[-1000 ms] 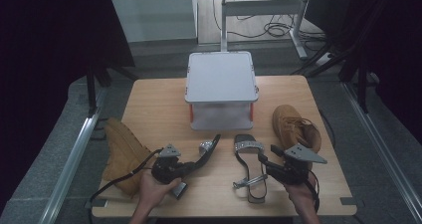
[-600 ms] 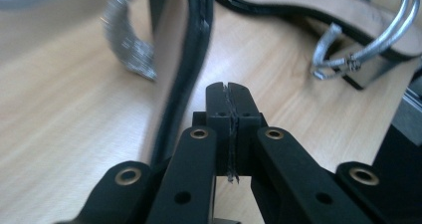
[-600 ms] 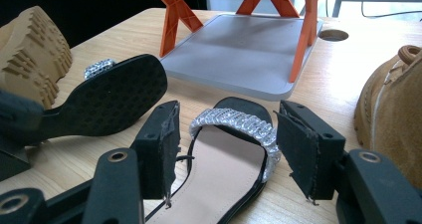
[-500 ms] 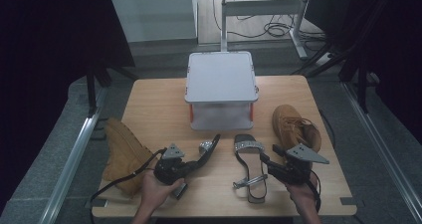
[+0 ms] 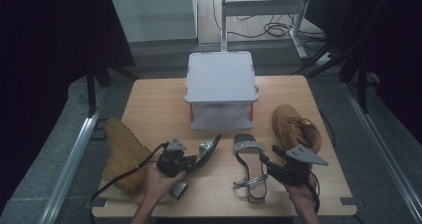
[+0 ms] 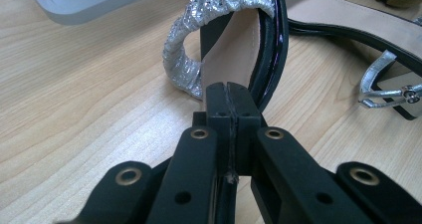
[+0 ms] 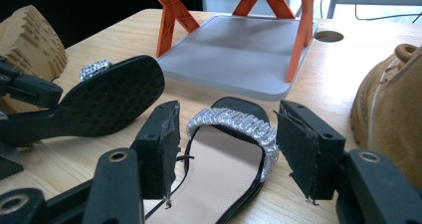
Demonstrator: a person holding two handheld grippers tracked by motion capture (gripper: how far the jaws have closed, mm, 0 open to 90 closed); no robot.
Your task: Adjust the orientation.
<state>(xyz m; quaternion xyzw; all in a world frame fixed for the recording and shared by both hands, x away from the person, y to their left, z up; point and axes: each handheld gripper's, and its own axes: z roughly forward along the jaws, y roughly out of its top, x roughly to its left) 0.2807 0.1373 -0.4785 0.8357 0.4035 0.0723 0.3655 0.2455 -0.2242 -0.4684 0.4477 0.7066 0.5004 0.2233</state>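
A black sandal with a silver strap is tipped up on its side just above the table, sole facing right. My left gripper is shut on its rear end, the jaws pressed together below the strap. The second black sandal lies flat, its glittery strap pointing away. My right gripper stands open over it, one jaw on each side of the footbed, with small gaps to the sandal's edges.
A grey shelf rack with orange legs stands at the middle back of the wooden table. One tan boot lies on its side at the left edge, another stands at the right.
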